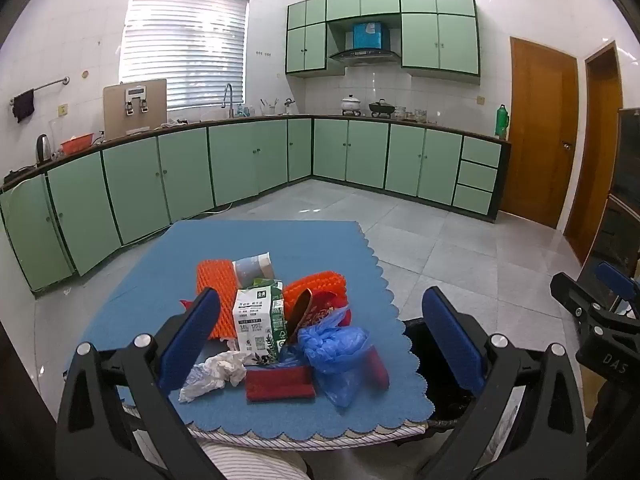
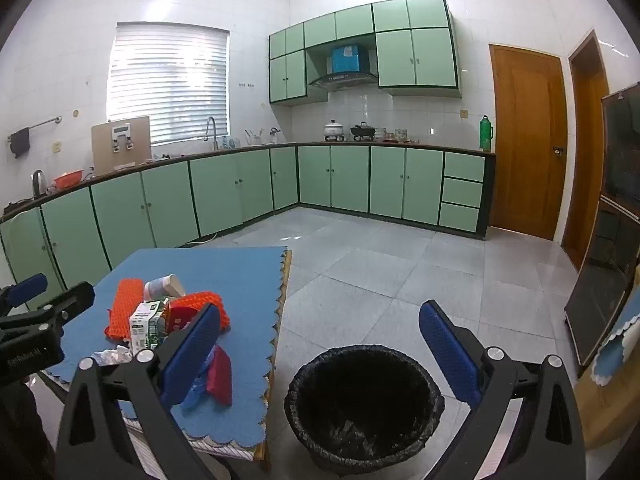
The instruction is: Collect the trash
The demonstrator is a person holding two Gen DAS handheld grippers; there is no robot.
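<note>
Both hand-held grippers are held with jaws spread wide and nothing between them: the left hand-held gripper [image 1: 320, 344] is aimed over the trash pile, while the right hand-held gripper [image 2: 320, 354] is poised above the bin [image 2: 362, 404], which is lined with a black bag and stands on the floor just beside the counter [image 1: 280, 248]. On the counter's blue mat, a milk carton [image 1: 259, 322], a crumpled white tissue [image 1: 216, 374], a blue plastic bag [image 1: 334, 350], a red packet [image 1: 278, 386], orange foam netting [image 1: 214, 278] and a tipped paper cup [image 1: 253, 266] are heaped close together.
</note>
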